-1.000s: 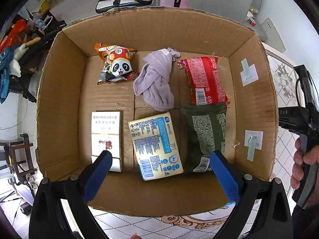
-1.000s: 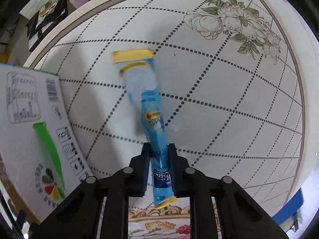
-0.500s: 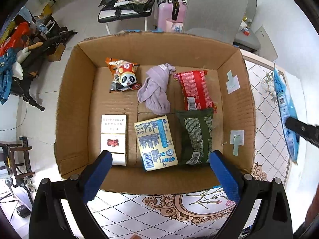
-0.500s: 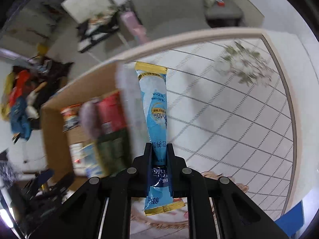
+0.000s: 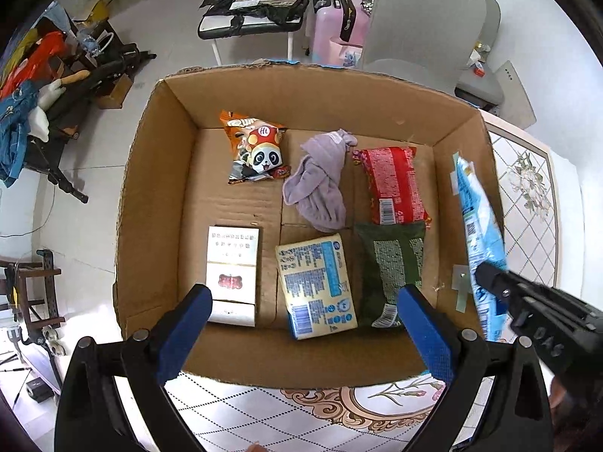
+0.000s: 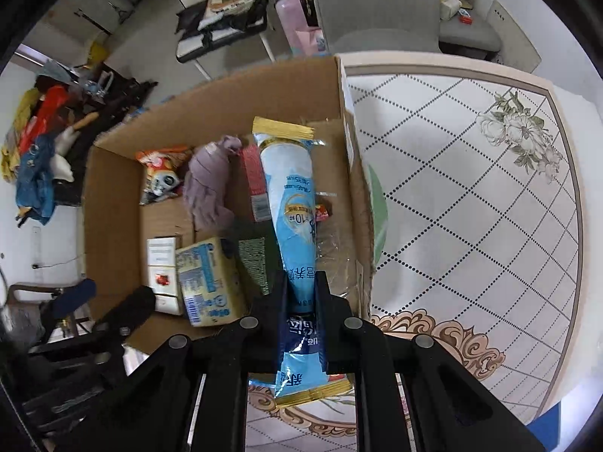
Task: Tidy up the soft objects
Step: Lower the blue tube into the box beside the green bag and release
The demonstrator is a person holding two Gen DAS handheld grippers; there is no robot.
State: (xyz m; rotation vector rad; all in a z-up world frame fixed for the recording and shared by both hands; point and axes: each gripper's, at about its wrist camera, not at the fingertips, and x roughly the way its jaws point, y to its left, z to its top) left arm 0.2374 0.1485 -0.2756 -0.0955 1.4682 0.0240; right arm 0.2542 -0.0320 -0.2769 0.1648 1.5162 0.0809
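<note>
My right gripper (image 6: 301, 297) is shut on a long blue packet (image 6: 292, 203) with gold ends and holds it over the right side of the cardboard box (image 6: 113, 203). The packet (image 5: 476, 218) and the right gripper (image 5: 490, 278) also show in the left wrist view above the box's right wall (image 5: 463, 188). My left gripper (image 5: 301, 320) is open and empty above the box's near wall. In the box lie a panda snack bag (image 5: 260, 150), a purple cloth (image 5: 320, 184), a red packet (image 5: 392, 184), a green packet (image 5: 392, 263), a yellow-blue pack (image 5: 316, 286) and a white carton (image 5: 233, 263).
The box stands on a white patterned table (image 6: 471, 207) with a flower print at its far right. Beyond the table are a grey chair (image 5: 426, 22), a pink suitcase (image 5: 335, 26), a low table with dark bags (image 5: 256, 7) and clutter on the floor at left (image 5: 45, 86).
My right gripper has lifted the blue packet off the table and carried it left, over the box. My left gripper has pulled back and up, so more of the box shows.
</note>
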